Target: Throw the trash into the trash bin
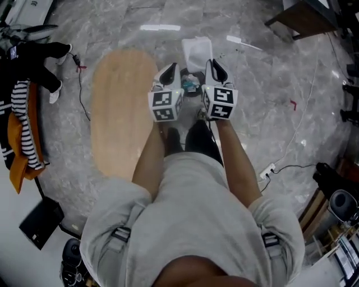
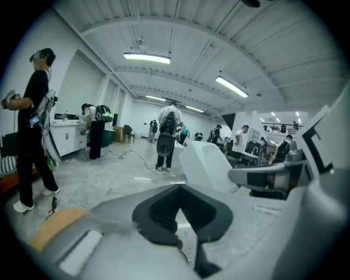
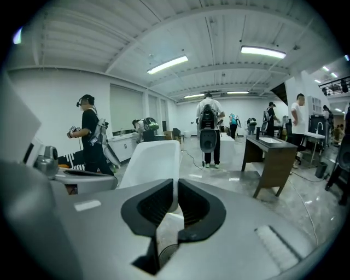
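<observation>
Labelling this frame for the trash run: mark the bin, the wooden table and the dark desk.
bin [image 1: 197,49], head view, on its white side.
table [image 1: 120,112], head view, middle of its bare wooden top.
desk [image 3: 276,163], right gripper view, on its dark side panel.

Left tongs [image 1: 169,73] and right tongs [image 1: 217,70] lie side by side, near each other. The bin [image 1: 197,47] stands on the floor [image 1: 252,101] just ahead, between their tips. The table [image 1: 120,112] is beside the left tongs, on their left. Clothes [image 1: 22,123] lie farther left, beyond the table. The desk [image 1: 303,17] is ahead, well right. The power strip [image 1: 267,170] lies behind the right tongs, to their right.
</observation>
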`<state>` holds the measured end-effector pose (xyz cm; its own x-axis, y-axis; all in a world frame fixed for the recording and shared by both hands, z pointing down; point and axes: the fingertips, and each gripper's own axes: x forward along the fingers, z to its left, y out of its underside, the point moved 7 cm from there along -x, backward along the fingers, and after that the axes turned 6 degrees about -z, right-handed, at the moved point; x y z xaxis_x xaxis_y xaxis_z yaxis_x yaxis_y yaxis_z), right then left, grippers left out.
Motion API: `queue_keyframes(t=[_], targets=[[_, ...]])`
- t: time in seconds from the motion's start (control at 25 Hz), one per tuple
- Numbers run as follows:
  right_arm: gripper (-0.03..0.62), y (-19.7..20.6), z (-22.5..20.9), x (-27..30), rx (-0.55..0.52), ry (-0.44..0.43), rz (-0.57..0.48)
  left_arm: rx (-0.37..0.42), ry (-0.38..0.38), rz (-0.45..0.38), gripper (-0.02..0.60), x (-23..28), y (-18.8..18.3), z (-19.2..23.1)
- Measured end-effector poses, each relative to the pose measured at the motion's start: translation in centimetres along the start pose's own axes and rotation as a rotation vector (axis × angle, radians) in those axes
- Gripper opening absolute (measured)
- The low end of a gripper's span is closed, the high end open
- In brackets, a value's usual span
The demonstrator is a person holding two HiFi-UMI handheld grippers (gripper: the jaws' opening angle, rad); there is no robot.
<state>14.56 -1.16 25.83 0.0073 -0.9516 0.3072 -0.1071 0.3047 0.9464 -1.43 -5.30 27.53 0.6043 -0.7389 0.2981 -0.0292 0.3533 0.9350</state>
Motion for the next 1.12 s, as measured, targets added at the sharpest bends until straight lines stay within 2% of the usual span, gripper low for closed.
queue_keyframes(t=[0.16, 0.32, 0.48, 0.68, 0.88, 1.0, 1.12], targets=[[0.035, 2.8, -2.6, 0.3, 0.023, 0.015, 0.057, -0.020, -0.003, 0.058, 0.018, 0.8, 2.7, -0.9], [0.035, 6.2, -3.6, 0.0, 0.026, -0.009, 0.125, -0.072, -0.047, 0.090, 0.018, 1.0, 6.2, -0.9], [0.035, 11.3, -5.0, 1.3, 0.101, -0.043, 0.212, -0.091, -0.049, 0.163, 0.018, 2.3, 10.6, -1.2], [0.035, 17.4, -4.4, 5.7, 0.034, -0.129, 0.275, -0.095, -0.091, 0.239, 0.018, 2.3, 16.7, 2.4], [0.035, 25.6, -3.5, 8.6, -0.003, -0.198, 0.360, -0.103, -0.129, 0.334, 0.018, 1.8, 24.5, 6.1], [0.035, 29.9, -4.4, 9.2, -0.020, -0.223, 0.421, -0.151, -0.154, 0.369, 0.018, 3.2, 29.0, 6.2], [0.035, 33.8, -5.9, 10.4, -0.013, -0.220, 0.463, -0.194, -0.148, 0.372, 0.018, 6.3, 33.0, 5.4]])
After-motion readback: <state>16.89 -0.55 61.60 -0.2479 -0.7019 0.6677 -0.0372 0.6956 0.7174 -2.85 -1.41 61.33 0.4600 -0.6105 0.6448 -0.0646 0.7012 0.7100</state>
